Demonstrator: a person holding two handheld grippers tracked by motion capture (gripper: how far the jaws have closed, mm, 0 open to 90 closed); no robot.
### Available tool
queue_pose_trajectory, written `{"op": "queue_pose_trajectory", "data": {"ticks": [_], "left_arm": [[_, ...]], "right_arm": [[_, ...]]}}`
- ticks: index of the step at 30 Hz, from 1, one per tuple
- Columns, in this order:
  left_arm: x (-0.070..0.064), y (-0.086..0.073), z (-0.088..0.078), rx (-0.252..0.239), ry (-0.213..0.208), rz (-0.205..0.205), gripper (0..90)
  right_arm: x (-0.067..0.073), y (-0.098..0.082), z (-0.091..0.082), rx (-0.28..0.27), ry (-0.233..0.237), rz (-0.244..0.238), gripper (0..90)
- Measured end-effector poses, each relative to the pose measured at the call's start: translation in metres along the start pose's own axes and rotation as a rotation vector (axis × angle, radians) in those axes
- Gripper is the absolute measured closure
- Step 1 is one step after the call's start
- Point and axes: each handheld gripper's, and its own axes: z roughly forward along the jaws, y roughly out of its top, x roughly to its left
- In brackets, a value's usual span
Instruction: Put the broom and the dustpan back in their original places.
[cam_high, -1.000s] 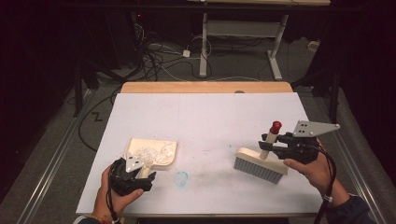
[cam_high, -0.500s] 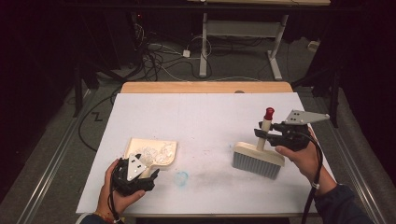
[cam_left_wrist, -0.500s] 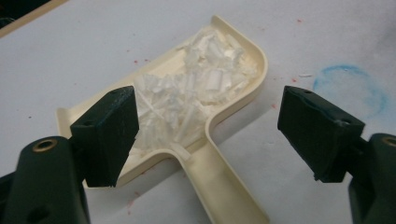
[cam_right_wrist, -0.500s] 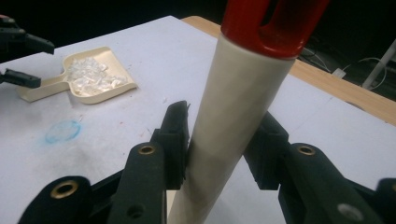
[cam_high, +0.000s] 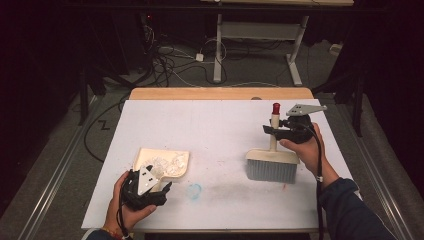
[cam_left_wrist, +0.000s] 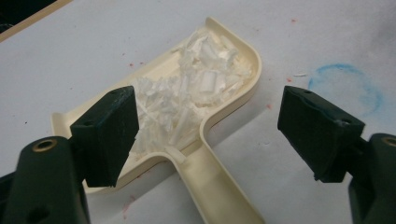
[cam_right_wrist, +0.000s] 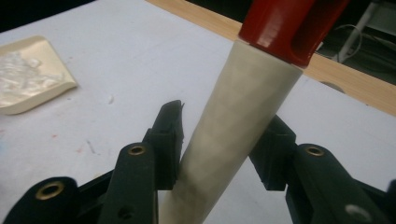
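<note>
**Brush held upright, dustpan full of scraps on a white desk**

A dark room with tangled cables on the floor lies behind a white-topped desk (cam_high: 220, 130) with a wooden far edge. On the right half of the desk stands a brush (cam_high: 271, 164), bristles down on the surface, its pale handle rising straight up to a red cap. The right gripper (cam_high: 276, 131) is clamped on that handle just under the cap; in the right gripper view the handle (cam_right_wrist: 233, 126) sits between the two black jaws, which press it from either side. A person's right hand (cam_high: 306, 150) holds the gripper, with a dark sleeve trailing to the near right corner.

On the near left lies a cream dustpan (cam_high: 165, 161), its tray heaped with clear white plastic scraps (cam_left_wrist: 187, 98). Its handle (cam_left_wrist: 219, 191) points toward the near edge. The left gripper (cam_left_wrist: 210, 135) hovers over that handle with its jaws spread wide, one on each side and neither touching it. The left hand (cam_high: 131, 209) grips it from below.

Between dustpan and brush, near the front edge, a faint blue ring (cam_high: 194, 190) is drawn on the desk, with grey smudges and small red specks around it.
</note>
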Motion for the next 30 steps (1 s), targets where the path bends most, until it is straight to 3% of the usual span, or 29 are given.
{"op": "queue_pose_trajectory", "data": {"ticks": [6,10,17,22,30], "left_arm": [[-0.001,0.001,0.0,-0.008,0.003,0.009,19.4],[-0.003,0.002,0.002,-0.007,0.003,0.016,19.3],[-0.004,0.002,0.003,-0.012,-0.001,0.02,19.3],[-0.004,0.002,0.003,-0.011,-0.004,0.025,19.2],[-0.005,0.001,0.003,0.0,-0.005,0.034,18.5]], "right_arm": [[-0.009,-0.003,0.018,0.029,-0.056,0.037,55.6],[-0.013,-0.002,0.028,0.037,-0.132,0.032,49.9],[-0.014,-0.002,0.031,0.006,-0.209,0.035,41.9],[-0.007,0.005,0.023,-0.069,-0.24,-0.001,37.5],[0.009,0.008,0.016,-0.087,-0.236,-0.046,29.5]]}}
